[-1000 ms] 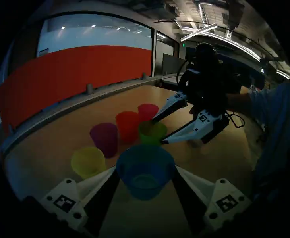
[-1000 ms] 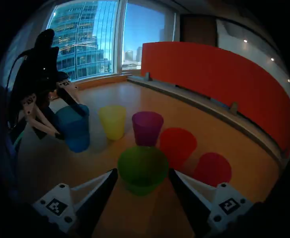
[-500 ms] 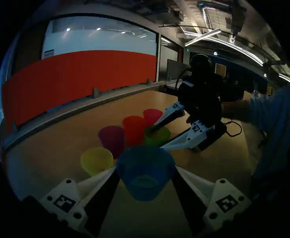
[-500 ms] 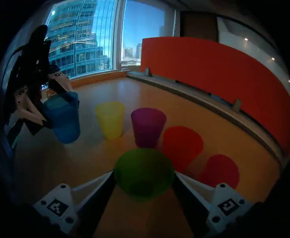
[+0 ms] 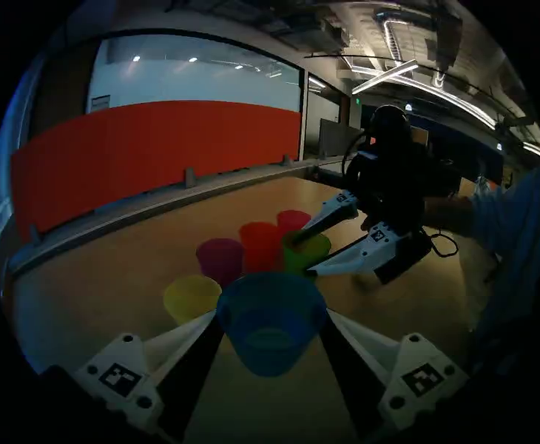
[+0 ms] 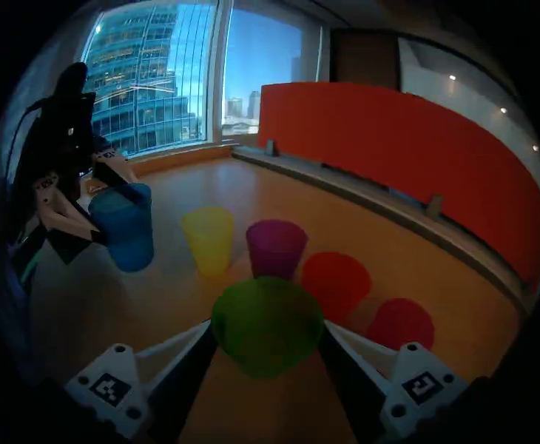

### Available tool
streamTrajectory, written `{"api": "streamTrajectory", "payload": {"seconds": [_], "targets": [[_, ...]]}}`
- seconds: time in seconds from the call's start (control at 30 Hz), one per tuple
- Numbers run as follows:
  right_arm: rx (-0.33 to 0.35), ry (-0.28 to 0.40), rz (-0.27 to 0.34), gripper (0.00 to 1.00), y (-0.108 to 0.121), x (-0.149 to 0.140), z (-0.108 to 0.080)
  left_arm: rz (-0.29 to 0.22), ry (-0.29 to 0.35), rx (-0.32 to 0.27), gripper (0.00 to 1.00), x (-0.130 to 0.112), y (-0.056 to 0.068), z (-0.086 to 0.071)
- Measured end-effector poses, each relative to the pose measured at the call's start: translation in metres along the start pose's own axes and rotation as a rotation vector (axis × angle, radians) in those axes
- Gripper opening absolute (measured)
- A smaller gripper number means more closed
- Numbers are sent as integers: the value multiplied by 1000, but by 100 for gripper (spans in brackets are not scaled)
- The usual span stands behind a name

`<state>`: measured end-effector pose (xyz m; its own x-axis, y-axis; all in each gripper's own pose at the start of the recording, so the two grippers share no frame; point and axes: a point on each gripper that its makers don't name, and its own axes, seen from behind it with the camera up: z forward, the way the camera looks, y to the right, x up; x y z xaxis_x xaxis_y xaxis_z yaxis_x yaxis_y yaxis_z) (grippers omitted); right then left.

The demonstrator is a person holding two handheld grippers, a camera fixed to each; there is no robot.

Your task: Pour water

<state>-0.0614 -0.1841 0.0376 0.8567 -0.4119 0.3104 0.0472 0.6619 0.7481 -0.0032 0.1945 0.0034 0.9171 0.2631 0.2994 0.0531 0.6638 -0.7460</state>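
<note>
Both fingers [image 5: 185,348] of the left gripper [image 5: 270,317] pinch a blue cup [image 5: 271,344] by its sides, mouth up, above a wooden surface [image 5: 107,288]. The right gripper [image 6: 267,325] clamps a green cup [image 6: 268,340] between its own fingers in the same way. In the right gripper view, a yellow cup [image 6: 208,238], a purple cup [image 6: 276,248], a red cup [image 6: 334,277] and a pink cup [image 6: 401,323] stand in a row just beyond the green cup, with the blue cup held left of the yellow cup. A person's pale sleeve [image 5: 510,222] shows in the left gripper view. A red wall panel [image 6: 418,155] borders the surface beside a window [image 6: 152,74] onto towers.
</note>
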Motion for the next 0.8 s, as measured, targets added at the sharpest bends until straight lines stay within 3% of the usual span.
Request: {"api": "streamTrajectory", "payload": {"seconds": [0.43, 0.8], "targets": [[-31, 106, -12, 92, -13, 39, -48, 18, 67, 31, 86, 19, 8, -19], [-61, 239, -31, 92, -24, 78, -81, 34, 134, 57, 86, 45, 16, -34]]}}
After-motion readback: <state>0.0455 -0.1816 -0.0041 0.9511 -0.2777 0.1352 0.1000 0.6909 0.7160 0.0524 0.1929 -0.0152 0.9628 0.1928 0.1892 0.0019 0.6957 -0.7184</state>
